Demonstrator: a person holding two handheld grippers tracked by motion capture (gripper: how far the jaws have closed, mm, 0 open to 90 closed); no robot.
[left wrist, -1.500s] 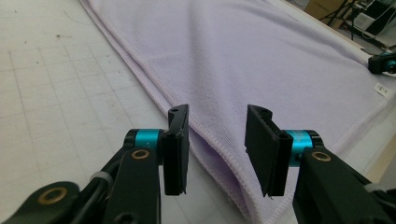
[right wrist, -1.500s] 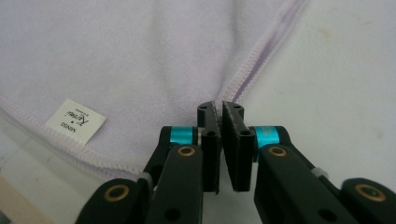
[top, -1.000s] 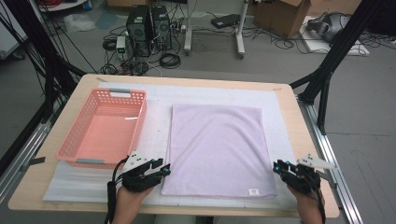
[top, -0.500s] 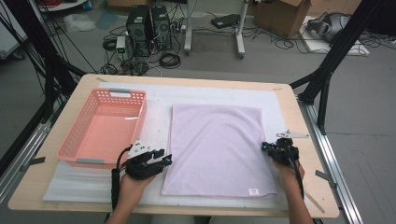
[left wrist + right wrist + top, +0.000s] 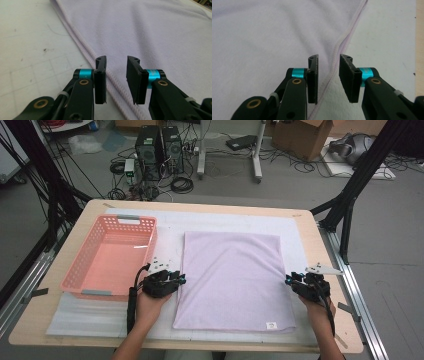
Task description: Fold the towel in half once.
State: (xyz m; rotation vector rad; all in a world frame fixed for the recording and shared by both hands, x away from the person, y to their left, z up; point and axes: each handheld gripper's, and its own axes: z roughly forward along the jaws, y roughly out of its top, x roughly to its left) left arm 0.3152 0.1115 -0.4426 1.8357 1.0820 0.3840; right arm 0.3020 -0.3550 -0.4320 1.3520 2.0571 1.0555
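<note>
High view: lilac towel [image 5: 234, 280] spread flat on white mat [image 5: 75, 312], mid-table [image 5: 30, 330], pink basket [image 5: 107, 257] just left of it. Left tool [image 5: 175, 279] at towel's left hem, right tool [image 5: 290, 281] at right hem. Left gripper view: jaws parted, hem running between them, nothing clamped. Right gripper view: jaws parted likewise, straddling the hem, nothing held.
</note>
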